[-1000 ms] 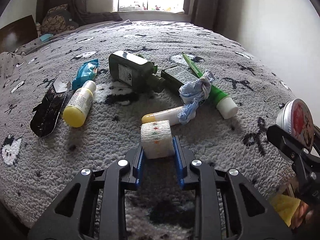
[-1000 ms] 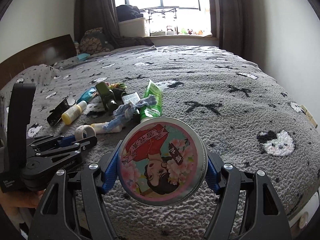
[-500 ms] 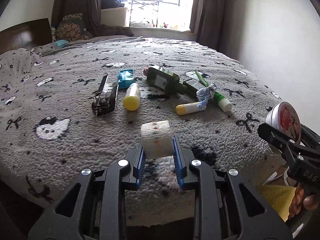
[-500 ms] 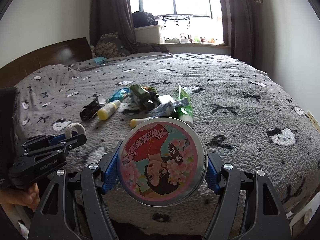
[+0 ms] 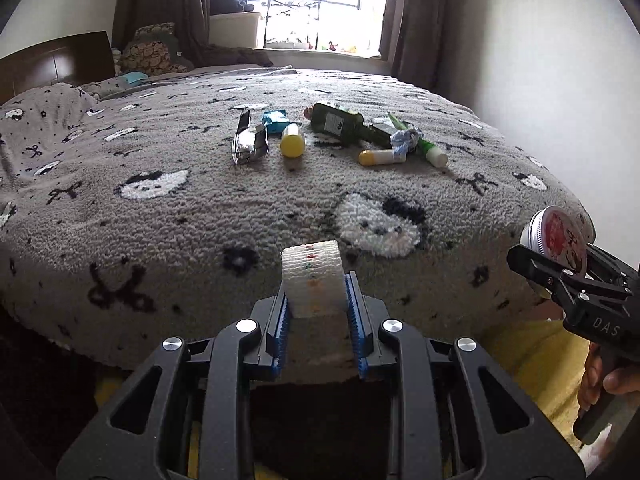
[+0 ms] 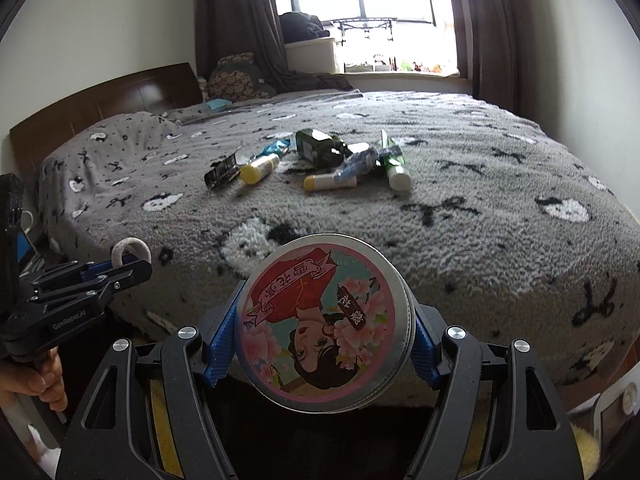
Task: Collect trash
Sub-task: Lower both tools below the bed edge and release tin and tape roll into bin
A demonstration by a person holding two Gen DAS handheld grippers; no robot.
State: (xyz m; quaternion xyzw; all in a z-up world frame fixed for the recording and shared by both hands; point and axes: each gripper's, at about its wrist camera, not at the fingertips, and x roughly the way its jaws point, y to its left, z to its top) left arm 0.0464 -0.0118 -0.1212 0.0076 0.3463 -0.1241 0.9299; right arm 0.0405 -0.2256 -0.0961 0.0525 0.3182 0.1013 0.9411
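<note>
1. Both grippers have pulled back from the pile since a second ago, so the bed edge now shows and the trash looks small and far away.
2. Far left in the pile lies a shiny black wrapper (image 5: 249, 141), flat on the gray blanket (image 5: 160, 216). It is still waiting to be picked up.
3. Next to it sit a blue packet (image 5: 275, 121) and a little yellow bottle (image 5: 292, 142) on its side.
4. The left gripper (image 5: 314, 296) is pinching a white roll of tape (image 5: 312, 280) between its blue pads. The squeeze on both sides keeps the soft roll from slipping out while it is carried.
5. Right of the middle lies a dark green bottle (image 5: 344, 125), tipped over, touching a small yellow-capped tube (image 5: 381, 157) and a crumpled blue wrapper (image 5: 405, 141).
6. A green tube with a white cap (image 5: 430, 152) rests at the right end of the pile.
7. The right gripper (image 6: 322, 330) is clamped on a round tin (image 6: 324, 320) with a lady painted on its lid. It grips the tin by its rim, lid facing the camera, so the tin cannot roll away.
8. Something yellow (image 5: 532, 364) shows below the bed. It may be a trash bag, but I cannot tell for sure.
9. I think both things are on their way to be dropped there.
</note>
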